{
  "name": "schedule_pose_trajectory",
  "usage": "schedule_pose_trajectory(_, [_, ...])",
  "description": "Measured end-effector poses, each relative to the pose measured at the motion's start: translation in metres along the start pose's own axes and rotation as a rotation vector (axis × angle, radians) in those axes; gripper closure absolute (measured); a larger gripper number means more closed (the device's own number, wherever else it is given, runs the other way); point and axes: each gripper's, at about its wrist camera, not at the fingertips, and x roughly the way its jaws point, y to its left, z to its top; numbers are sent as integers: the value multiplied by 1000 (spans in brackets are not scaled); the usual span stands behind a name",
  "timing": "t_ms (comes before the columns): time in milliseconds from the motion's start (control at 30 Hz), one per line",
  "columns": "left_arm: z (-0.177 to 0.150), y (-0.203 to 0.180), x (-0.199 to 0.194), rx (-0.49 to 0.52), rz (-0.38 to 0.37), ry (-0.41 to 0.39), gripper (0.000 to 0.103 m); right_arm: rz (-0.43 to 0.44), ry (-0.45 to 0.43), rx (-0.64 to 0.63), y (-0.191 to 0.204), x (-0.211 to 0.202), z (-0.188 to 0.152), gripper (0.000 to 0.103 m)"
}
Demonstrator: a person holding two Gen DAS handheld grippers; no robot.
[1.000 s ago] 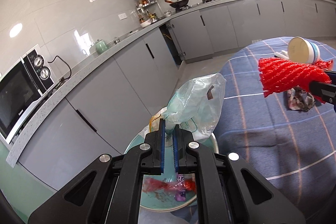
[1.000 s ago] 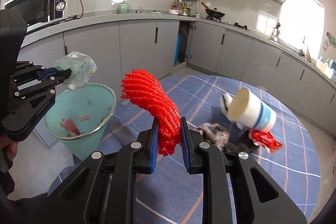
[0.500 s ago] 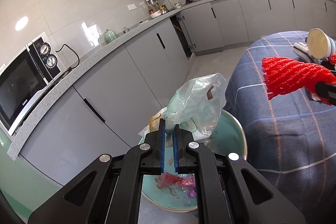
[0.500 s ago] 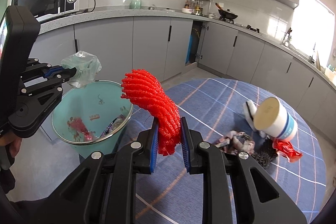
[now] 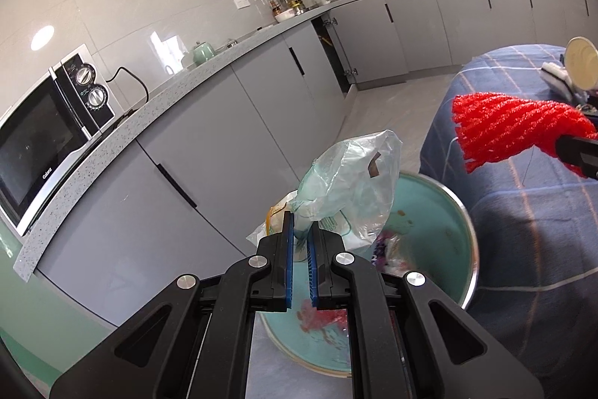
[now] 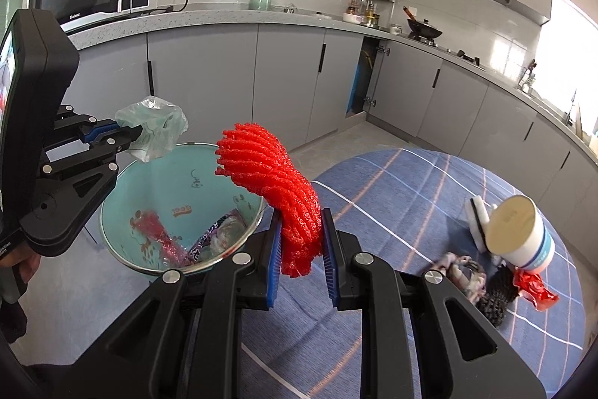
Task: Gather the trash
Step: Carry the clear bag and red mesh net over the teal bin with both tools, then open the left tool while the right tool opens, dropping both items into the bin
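Looking along the left gripper (image 5: 301,257): jaws pinched nearly shut on a crumpled plastic bag (image 5: 351,186), hanging right above the teal bin (image 5: 469,249), presumably so it drops straight in.

Right wrist view: right gripper (image 6: 301,258) is clamped on a red foam net (image 6: 276,186), just beside the bin's (image 6: 112,249) rim. A cup (image 6: 523,234) and scraps sit on the table, well away from the bin.

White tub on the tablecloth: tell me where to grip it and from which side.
The white tub lies tipped over, lid toward the camera. Grip across its round body near the blue band, coming from above, jaws astride its axis; the white sponge crowds its left side.
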Motion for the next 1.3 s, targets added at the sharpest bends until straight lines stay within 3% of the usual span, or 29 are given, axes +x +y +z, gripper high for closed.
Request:
schedule_pose_trajectory(767, [-12,15,19,-29,-23,27,94,58,42,-53,31,36,8,80])
schedule_pose_trajectory(867, [-13,16,21,-32,-27,31,88,66,49,-55,33,42,9,77])
schedule_pose_trajectory(900, [-13,15,22,-29,-29,32,81,72,50,-56,33,44,9,77])
schedule_pose_trajectory(1000, [-14,11,23,-16,-36,35,75,78,52,-53,32,47,8,68])
schedule_pose_trajectory(1100, [-14,9,22,-16,-30,30,47,80,54,-45,29,47,6,54])
schedule_pose_trajectory(1300, [-13,8,20,-13,-12,25,41,75,52,-24,21,43,2,51])
